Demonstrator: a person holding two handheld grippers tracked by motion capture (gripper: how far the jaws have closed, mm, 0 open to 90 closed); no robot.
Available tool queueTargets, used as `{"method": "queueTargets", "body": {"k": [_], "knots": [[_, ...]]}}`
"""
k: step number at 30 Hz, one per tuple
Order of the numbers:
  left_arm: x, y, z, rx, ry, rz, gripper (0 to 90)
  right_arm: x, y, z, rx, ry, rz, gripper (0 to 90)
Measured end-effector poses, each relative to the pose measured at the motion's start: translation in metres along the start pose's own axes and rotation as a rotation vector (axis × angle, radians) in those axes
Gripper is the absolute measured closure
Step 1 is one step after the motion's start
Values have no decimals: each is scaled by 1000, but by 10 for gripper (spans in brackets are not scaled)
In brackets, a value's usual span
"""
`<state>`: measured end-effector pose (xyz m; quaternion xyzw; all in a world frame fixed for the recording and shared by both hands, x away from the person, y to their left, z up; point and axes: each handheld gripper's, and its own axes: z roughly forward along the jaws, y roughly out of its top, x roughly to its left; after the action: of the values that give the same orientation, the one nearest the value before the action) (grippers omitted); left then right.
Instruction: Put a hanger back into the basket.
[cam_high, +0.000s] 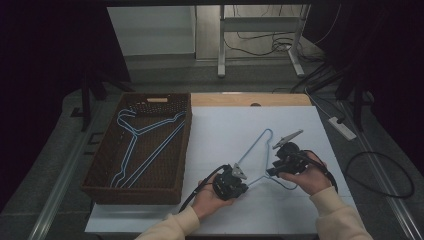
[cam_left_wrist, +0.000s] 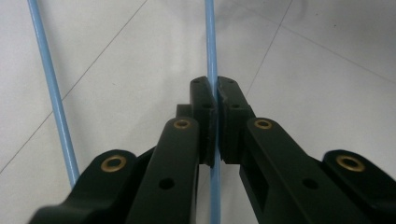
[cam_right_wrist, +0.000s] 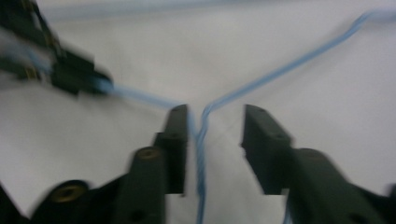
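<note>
A light blue wire hanger (cam_high: 255, 145) lies on the white table sheet (cam_high: 225, 125) between my two hands. My left gripper (cam_high: 244, 186) is shut on one of the hanger's wires (cam_left_wrist: 210, 42), pinched between the pads; another run of the same wire (cam_left_wrist: 49, 93) passes to the left. My right gripper (cam_high: 275, 168) stands open around the hanger's twisted neck (cam_right_wrist: 201, 154), which lies close to one jaw with a wide gap to the other. In the right gripper view, blurred, the left gripper (cam_right_wrist: 95, 85) holds the wire farther off.
A dark wicker basket (cam_high: 102, 167) stands at the table's left with blue wire hangers (cam_high: 145, 145) lying in it. A power strip (cam_high: 342, 127) and cables lie on the floor to the right. A wooden board edge (cam_high: 250, 99) runs along the back.
</note>
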<state>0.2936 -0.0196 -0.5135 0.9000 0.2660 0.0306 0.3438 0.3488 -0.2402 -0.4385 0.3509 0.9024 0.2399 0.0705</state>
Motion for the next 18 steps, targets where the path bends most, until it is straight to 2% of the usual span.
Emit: {"method": "queueTargets", "body": {"k": [1,2,5,6,7,12,18], "knots": [[0,0,-1,0,1,3,871,-2,-1,-5,-50,0,17,517],[1,0,-2,-11,0,-4,871,-4,-2,-7,-78,-2,23,492],[2,-2,-8,-39,1,-20,871,-15,-9,-24,-244,-27,99,466],[2,-2,-8,-39,1,-20,872,-15,-9,-24,-244,-27,99,466],[3,-3,-13,-52,0,-28,872,-21,-18,-34,-347,-63,136,447],[4,-6,-23,-91,2,-51,872,-33,-36,-41,-417,-64,192,433],[6,-12,-37,-127,5,-74,873,-38,-58,-37,-493,-100,181,391]]}}
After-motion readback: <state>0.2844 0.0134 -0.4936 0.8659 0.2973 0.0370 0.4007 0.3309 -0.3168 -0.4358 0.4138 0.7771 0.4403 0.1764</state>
